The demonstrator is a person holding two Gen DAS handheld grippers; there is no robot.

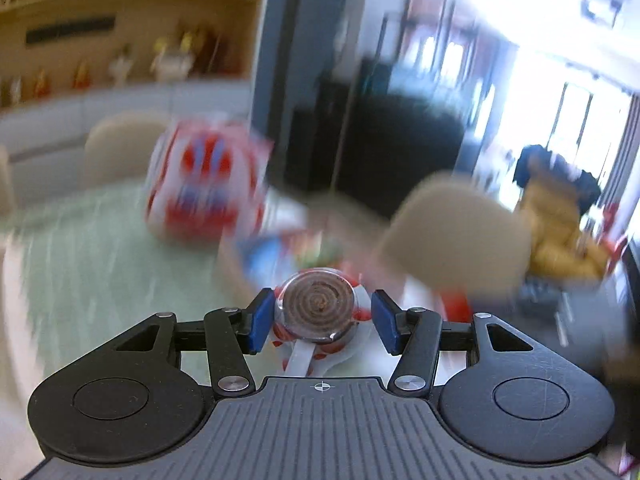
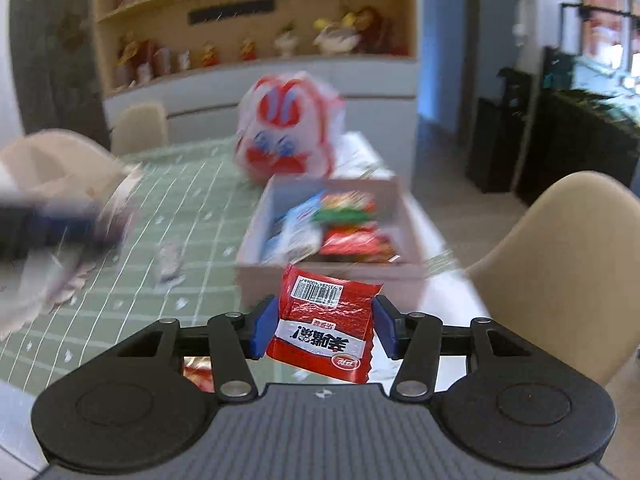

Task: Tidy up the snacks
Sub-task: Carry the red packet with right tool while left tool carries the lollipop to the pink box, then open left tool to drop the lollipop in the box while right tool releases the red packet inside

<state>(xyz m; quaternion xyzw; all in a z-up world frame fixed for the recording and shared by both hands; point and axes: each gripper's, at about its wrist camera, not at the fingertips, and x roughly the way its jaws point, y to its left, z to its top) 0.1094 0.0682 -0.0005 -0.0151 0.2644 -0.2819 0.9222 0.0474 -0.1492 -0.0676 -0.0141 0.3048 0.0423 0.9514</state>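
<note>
My left gripper is shut on a round brown spiral snack in a clear wrapper with red and white ends, held above the table. The white snack box shows blurred just beyond it. My right gripper is shut on a red snack packet with a barcode, held just short of the white box, which holds several blue, green and red packets. My left gripper shows as a dark blur at the left of the right wrist view.
A big red and white snack bag stands behind the box on the green checked tablecloth. A small wrapper lies left of the box. Beige chairs stand around the table. Shelves line the far wall.
</note>
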